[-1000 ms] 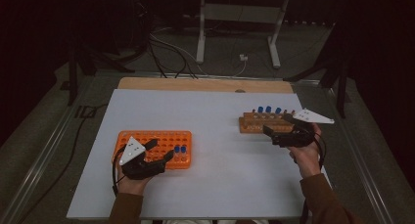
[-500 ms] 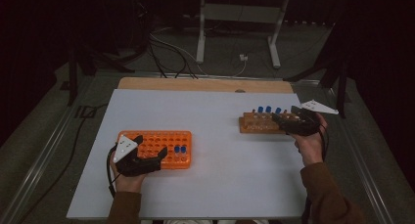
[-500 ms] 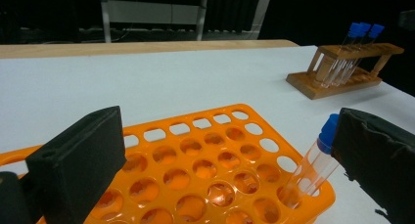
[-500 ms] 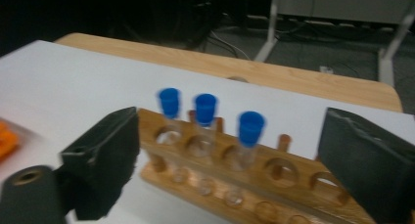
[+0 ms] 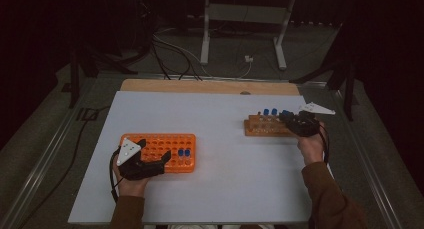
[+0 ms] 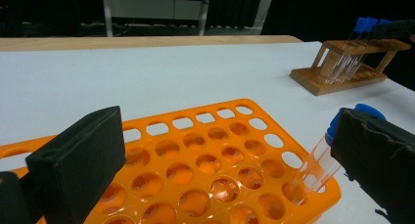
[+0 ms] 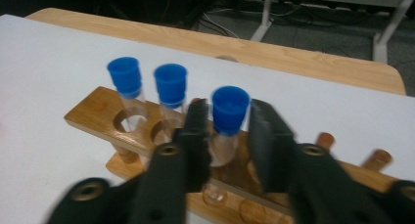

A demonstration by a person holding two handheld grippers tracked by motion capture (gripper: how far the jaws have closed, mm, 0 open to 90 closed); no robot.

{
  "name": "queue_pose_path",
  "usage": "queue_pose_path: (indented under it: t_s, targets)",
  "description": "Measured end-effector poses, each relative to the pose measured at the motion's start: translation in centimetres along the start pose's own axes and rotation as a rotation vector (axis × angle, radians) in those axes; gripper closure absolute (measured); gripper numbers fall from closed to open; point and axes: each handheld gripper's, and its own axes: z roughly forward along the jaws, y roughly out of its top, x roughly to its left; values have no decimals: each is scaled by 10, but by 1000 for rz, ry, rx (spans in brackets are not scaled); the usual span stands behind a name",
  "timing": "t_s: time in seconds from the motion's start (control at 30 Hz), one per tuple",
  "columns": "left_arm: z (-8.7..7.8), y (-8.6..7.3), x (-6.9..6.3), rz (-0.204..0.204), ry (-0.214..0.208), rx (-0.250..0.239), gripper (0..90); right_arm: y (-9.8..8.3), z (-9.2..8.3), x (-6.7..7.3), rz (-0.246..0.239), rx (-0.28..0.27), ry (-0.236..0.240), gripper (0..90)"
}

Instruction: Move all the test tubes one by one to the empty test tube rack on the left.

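Note:
An orange tube rack point(image 5: 165, 144) lies at the near left, holding two blue-capped tubes point(image 5: 183, 153). My left gripper point(image 5: 152, 151) hovers over it; its jaws have just been opening and now stand wide apart point(image 6: 230, 136). One clear tube with a blue cap point(image 6: 315, 163) leans in an edge hole beside the right jaw. At the far right stands a wooden rack point(image 5: 262, 126) with three blue-capped tubes. My right gripper point(image 7: 227, 121) has just been closing and is shut on the rightmost tube point(image 7: 230, 104), one pad on either side of it below the cap.
A white sheet point(image 5: 220, 119) covers the table, with a wooden edge point(image 5: 200, 86) at the far side. Two more capped tubes point(image 7: 124, 75) point(image 7: 170, 82) stand left of the gripped one. Cables and a metal stand point(image 5: 240, 34) lie on the floor beyond.
My right hand has moved away from the person onto the wooden rack, and its jaws have closed around a tube. The left hand has stayed over the orange rack.

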Motion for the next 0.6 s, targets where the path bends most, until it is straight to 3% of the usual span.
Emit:
queue_pose_path:
  t_s: [0.13, 0.27, 0.6]
  targets:
    - [0, 0, 0, -2, 4, -4, 9, 1, 5, 2, 2, 6, -2, 759]
    - [0, 0, 0, -2, 3, -1, 8, 1, 8, 8, -31, 24, -17, 764]
    - [-1, 0, 1, -1, 15, -3, 8, 0, 9, 8, -26, 21, -32, 772]
